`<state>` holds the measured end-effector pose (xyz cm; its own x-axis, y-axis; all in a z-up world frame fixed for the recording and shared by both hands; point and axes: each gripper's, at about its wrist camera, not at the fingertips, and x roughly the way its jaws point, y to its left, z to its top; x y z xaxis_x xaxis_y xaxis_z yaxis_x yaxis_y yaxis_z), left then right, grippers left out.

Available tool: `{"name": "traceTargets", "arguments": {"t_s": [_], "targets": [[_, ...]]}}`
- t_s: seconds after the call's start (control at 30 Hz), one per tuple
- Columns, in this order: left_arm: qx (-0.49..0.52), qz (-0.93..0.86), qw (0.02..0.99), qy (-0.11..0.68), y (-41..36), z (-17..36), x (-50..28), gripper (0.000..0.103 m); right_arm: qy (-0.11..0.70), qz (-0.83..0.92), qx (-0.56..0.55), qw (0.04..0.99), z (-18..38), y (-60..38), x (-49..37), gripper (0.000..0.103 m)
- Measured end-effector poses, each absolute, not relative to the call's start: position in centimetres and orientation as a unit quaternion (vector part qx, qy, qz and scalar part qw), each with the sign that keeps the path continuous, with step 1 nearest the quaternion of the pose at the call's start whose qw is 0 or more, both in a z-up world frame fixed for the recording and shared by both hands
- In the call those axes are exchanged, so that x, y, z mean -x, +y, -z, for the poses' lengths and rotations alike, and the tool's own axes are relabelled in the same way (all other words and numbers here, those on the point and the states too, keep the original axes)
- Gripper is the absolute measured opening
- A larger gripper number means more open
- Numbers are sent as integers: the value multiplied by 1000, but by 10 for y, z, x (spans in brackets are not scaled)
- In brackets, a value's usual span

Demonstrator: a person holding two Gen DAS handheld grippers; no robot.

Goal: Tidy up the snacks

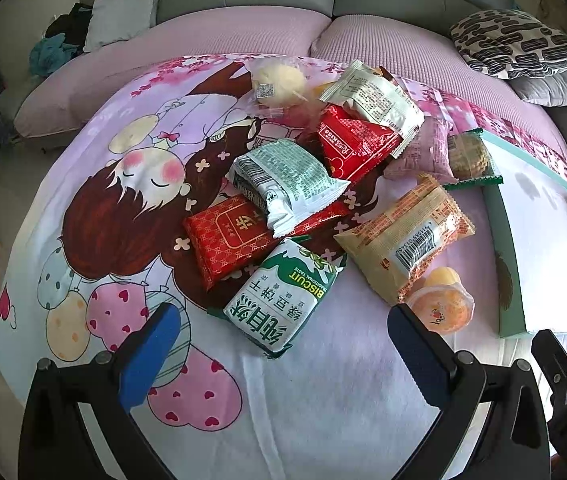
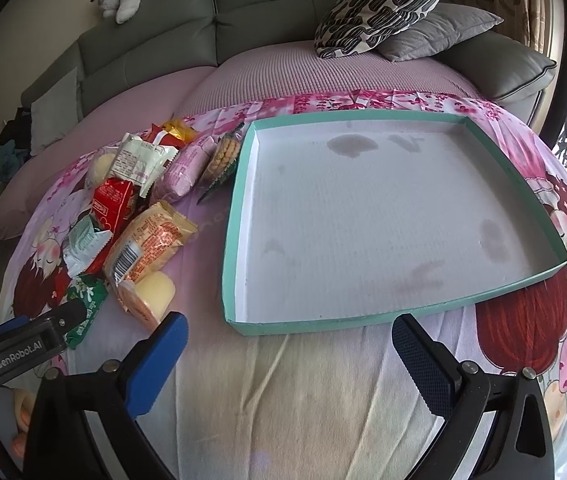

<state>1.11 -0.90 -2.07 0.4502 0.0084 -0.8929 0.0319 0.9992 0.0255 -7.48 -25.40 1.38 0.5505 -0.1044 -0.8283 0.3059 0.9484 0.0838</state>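
Note:
A heap of wrapped snacks lies on a cartoon-print cloth in the left wrist view: a green-and-white biscuit pack (image 1: 283, 296), a red packet (image 1: 227, 236), a silver-green pack (image 1: 283, 184), a tan pack (image 1: 407, 240) and a jelly cup (image 1: 441, 304). My left gripper (image 1: 283, 320) stands open just short of the biscuit pack, holding nothing. A shallow teal box (image 2: 239, 200) with a white, empty floor fills the right wrist view. My right gripper (image 2: 289, 336) is open before the box's near wall. The same heap (image 2: 139, 216) lies left of the box.
A grey sofa (image 2: 163, 52) with lilac seat covers runs behind the cloth. A black-and-white patterned cushion (image 2: 379, 8) and a grey one (image 2: 439, 32) sit at the back right. The left gripper's body (image 2: 15, 352) shows at the lower left of the right wrist view.

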Motion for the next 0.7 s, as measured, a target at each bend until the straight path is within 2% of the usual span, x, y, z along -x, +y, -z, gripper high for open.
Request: {"name": "traceTargets", "arguments": {"t_s": [0.47,0.7], "targets": [[-13,3,853,522,-4,20,-11,103,461,116,-109,873,-14,-254,75,103],[99,-81,853,506,50,12,-15,103,414,43,-92,905,-35,-228,73,103]]}}
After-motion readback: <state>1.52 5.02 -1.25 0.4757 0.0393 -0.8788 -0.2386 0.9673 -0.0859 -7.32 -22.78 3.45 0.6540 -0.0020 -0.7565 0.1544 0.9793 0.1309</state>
